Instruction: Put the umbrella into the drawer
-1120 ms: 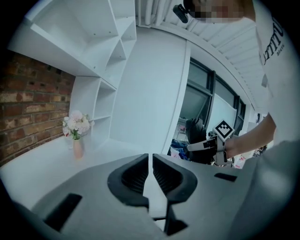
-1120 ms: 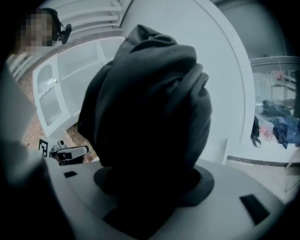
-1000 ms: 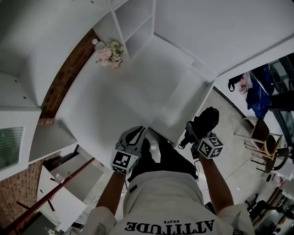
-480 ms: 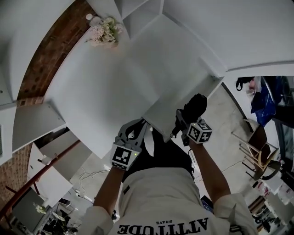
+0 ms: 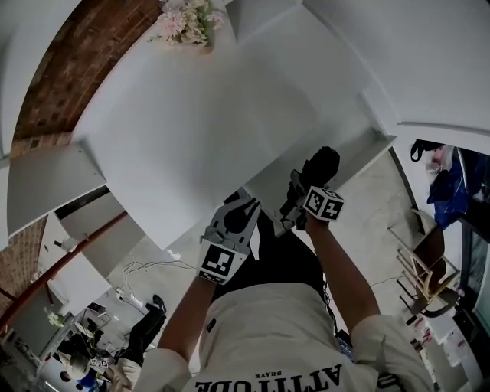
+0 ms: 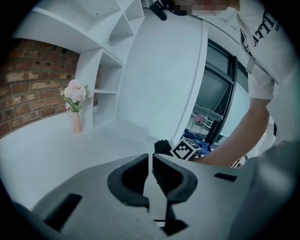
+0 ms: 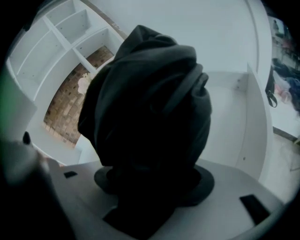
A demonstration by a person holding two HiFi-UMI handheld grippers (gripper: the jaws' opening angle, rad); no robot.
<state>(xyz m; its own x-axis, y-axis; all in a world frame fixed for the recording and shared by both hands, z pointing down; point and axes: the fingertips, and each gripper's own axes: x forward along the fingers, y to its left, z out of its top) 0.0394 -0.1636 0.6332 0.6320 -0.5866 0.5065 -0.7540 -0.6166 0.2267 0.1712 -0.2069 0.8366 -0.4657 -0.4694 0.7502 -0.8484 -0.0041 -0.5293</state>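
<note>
A folded black umbrella (image 5: 321,164) stands up out of my right gripper (image 5: 305,185), which is shut on it. In the right gripper view the umbrella (image 7: 150,93) fills the middle and hides the jaws of the right gripper (image 7: 152,176). Behind it lies the open white drawer (image 7: 251,117), whose side wall (image 5: 360,142) runs along the desk's right end. My left gripper (image 5: 243,200) hangs at the desk's near edge, left of the umbrella, shut and holding nothing. The left gripper (image 6: 151,159) looks across the desk, with the umbrella (image 6: 161,146) just beyond it.
A vase of pink flowers (image 5: 187,19) (image 6: 75,105) stands at the far side of the white desk (image 5: 191,122), against a brick wall (image 5: 69,84). White shelves (image 6: 112,61) rise behind. Chairs (image 5: 429,268) stand to the right, and a red rail (image 5: 61,264) runs low at the left.
The head view has swung, so the desk sits higher in the picture. My right gripper has carried the umbrella forward over the drawer. The left gripper has drifted slightly right, still shut.
</note>
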